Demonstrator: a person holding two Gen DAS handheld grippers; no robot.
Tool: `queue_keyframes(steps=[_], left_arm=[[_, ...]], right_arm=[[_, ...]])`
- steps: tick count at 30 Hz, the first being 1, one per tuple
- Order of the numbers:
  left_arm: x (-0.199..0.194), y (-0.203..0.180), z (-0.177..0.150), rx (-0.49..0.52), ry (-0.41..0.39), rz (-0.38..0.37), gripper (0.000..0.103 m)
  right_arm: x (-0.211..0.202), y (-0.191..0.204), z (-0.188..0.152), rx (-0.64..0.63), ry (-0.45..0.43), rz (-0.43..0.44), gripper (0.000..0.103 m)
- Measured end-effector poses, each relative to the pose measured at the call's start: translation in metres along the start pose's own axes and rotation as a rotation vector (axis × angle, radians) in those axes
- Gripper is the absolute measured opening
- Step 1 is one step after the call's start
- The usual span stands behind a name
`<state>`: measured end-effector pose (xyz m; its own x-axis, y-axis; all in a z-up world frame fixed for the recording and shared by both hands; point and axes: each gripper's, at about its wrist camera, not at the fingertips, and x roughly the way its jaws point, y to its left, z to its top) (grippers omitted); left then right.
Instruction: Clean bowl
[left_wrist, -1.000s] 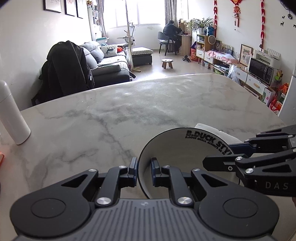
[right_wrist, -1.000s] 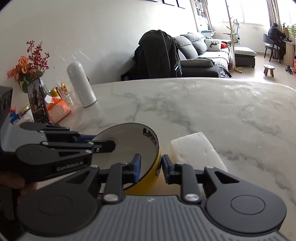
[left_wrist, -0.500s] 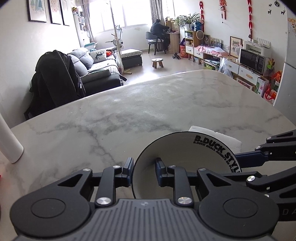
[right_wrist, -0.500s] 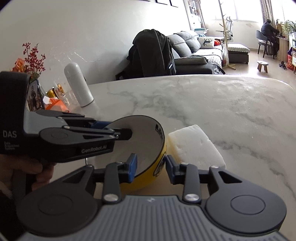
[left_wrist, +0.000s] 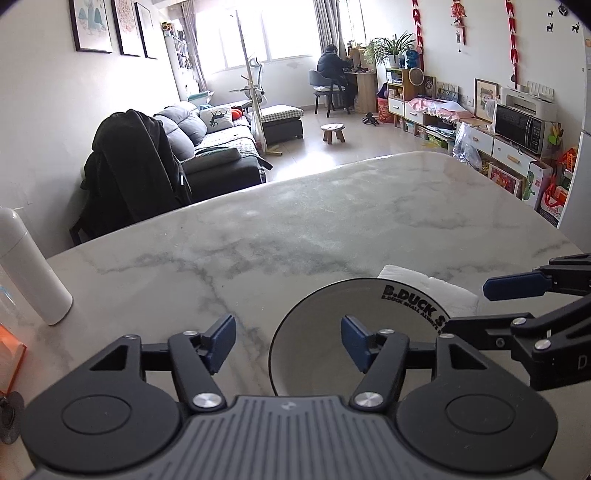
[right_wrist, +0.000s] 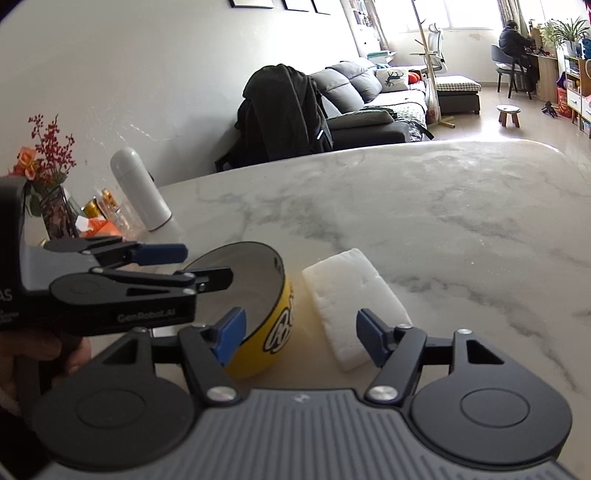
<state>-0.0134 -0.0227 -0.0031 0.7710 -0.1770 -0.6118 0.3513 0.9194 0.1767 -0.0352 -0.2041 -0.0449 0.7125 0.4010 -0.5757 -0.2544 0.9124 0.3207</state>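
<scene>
The yellow bowl (right_wrist: 258, 317) sits on the marble table (right_wrist: 424, 221) at lower centre of both views, with a white sponge (right_wrist: 351, 295) just beside it. The left gripper (left_wrist: 288, 343) is opening, its jaws straddling the bowl's near rim, pads clear of it. The right gripper (right_wrist: 299, 339) is opening too, the bowl's rim between its spread jaws without contact.

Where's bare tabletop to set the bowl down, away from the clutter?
The widest bare marble runs from beyond the bowl and white sponge to the far edge. A smaller patch lies between the white bottle and the bowl. It is crowded by the wall, around the bottle, flowers and orange box, and up close, where both grippers flank the bowl.
</scene>
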Motion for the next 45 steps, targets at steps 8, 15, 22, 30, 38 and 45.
queue_keyframes(steps=[8, 15, 22, 30, 38, 45], left_arm=[[-0.030, -0.025, 0.005, 0.038, -0.079, -0.081, 0.079], [-0.017, -0.050, 0.001, 0.080, -0.027, -0.132, 0.057], [-0.003, -0.050, 0.005, 0.023, 0.022, -0.169, 0.041], [0.007, -0.065, 0.009, 0.037, 0.050, -0.155, 0.041], [0.023, -0.065, 0.002, 0.004, 0.095, -0.130, 0.041], [0.032, -0.056, -0.006, -0.075, 0.128, -0.147, 0.030]], right_arm=[[-0.004, 0.000, -0.014, -0.253, -0.052, -0.174, 0.057], [-0.003, -0.001, -0.025, -0.367, -0.087, -0.118, 0.041], [0.010, 0.010, -0.039, -0.634, -0.090, -0.078, 0.042], [0.023, 0.009, -0.037, -0.756, -0.071, -0.041, 0.047], [0.028, -0.004, -0.034, -0.767, -0.060, 0.021, 0.055], [0.027, -0.003, -0.033, -0.791, -0.075, -0.013, 0.051]])
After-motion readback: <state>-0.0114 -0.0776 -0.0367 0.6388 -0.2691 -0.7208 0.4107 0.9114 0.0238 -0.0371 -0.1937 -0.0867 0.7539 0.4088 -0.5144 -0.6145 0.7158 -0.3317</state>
